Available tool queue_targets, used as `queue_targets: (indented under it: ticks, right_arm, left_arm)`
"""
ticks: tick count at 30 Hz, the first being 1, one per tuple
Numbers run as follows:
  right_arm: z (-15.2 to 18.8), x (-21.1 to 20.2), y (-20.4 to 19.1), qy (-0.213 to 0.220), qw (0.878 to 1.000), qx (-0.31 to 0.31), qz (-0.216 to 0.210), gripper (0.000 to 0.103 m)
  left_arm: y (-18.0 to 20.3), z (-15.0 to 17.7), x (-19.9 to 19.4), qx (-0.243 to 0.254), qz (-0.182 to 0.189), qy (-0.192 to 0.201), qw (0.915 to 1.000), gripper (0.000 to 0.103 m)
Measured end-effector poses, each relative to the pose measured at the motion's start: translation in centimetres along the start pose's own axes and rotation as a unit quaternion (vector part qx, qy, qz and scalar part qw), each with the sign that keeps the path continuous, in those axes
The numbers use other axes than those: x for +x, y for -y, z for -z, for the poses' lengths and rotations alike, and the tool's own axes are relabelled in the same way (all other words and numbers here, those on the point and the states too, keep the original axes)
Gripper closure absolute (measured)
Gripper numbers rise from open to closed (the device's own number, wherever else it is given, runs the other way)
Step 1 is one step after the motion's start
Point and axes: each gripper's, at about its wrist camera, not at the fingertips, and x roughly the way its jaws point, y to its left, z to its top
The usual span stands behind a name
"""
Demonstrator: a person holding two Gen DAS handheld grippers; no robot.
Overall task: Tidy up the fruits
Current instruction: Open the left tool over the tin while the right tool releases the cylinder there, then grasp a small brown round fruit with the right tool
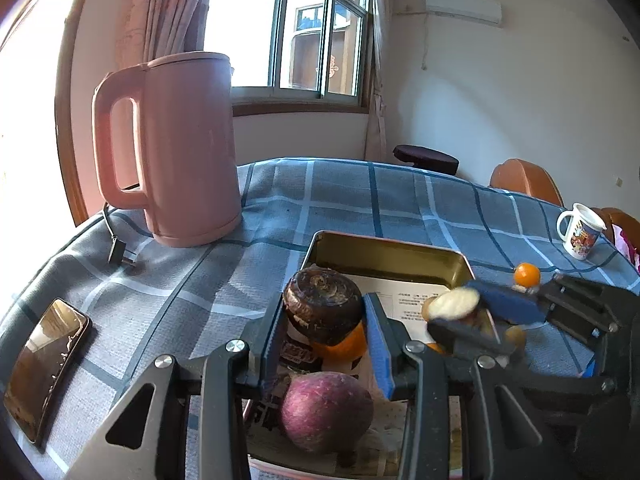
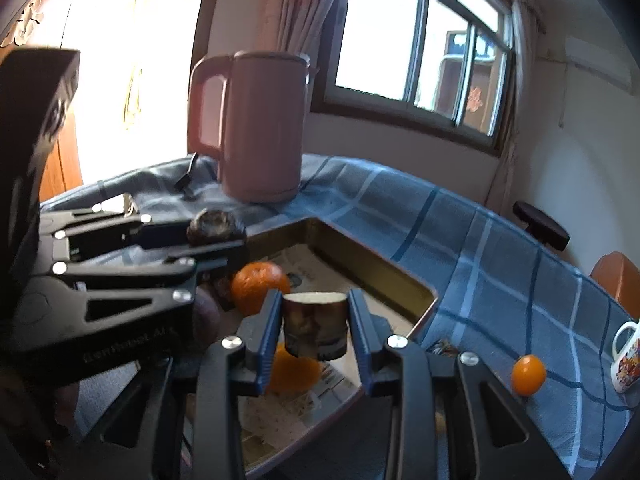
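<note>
Your left gripper [image 1: 324, 328] is clamped on a dark brown taro [image 1: 322, 306], blue pads pressing both sides, held above the tray [image 1: 384, 254]. Your right gripper [image 2: 314, 328] is clamped on a cut chunk [image 2: 315, 324], pale cut face up, also over the tray.

The tray is a gold tin lined with newspaper, on the blue plaid cloth [image 1: 340, 196]. In it: a purple sweet potato [image 1: 326, 410] under your left gripper, an orange [image 2: 260, 286] just beside the taro, a second orange [image 2: 294, 370] below the chunk.

One small orange fruit [image 2: 528, 374] is still out on the cloth, right of the tray, near the printed mug [image 1: 581, 230].

Not task items: pink kettle [image 1: 180, 148] behind the tray with its plug lying on the cloth, phone [image 1: 44, 364] at the left edge.
</note>
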Motion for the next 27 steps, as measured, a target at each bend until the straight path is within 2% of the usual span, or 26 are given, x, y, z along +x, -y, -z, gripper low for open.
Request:
queue_targets:
  ticks: [1, 3, 7, 11, 17, 22, 27]
  right_arm:
    - [0.0, 0.0, -0.2, -0.001, 1.0, -0.004, 0.002, 0.056]
    - [0.2, -0.4, -0.5, 0.01, 1.0, -0.016, 0.014, 0.046]
    - [0.5, -2.1, 0.6, 0.023, 0.999, -0.008, 0.026, 0.042]
    - [1.6, -4.8, 3.4, 0.033, 0.998, 0.006, 0.062, 0.035]
    - [4.3, -7.2, 9.2, 0.002, 0.992, 0.049, 0.12, 0.034]
    - [5.3, -6.3, 9.8, -0.027, 0.992, 0.056, 0.106, 0.034]
    - [5.0, -4.2, 7.4, -0.055, 0.995, 0.023, 0.084, 0.037]
  left_arm:
    - [0.1, 0.0, 0.0, 0.002, 0.001, 0.0, 1.0, 0.06]
    - [0.2, 0.1, -0.3, 0.0, 0.002, 0.006, 1.0, 0.053]
    - [0.1, 0.1, -1.2, -0.009, 0.005, 0.019, 0.9998, 0.03]
    - [0.4, 0.1, -1.6, -0.009, 0.008, 0.027, 0.9995, 0.029]
    - [1.0, 0.3, -1.3, -0.014, 0.013, 0.023, 0.9996, 0.029]
    - [1.6, 0.4, -1.4, -0.007, 0.014, 0.022, 0.9996, 0.029]
    - [1.8, 0.5, -1.5, -0.007, 0.017, 0.022, 0.9996, 0.029]
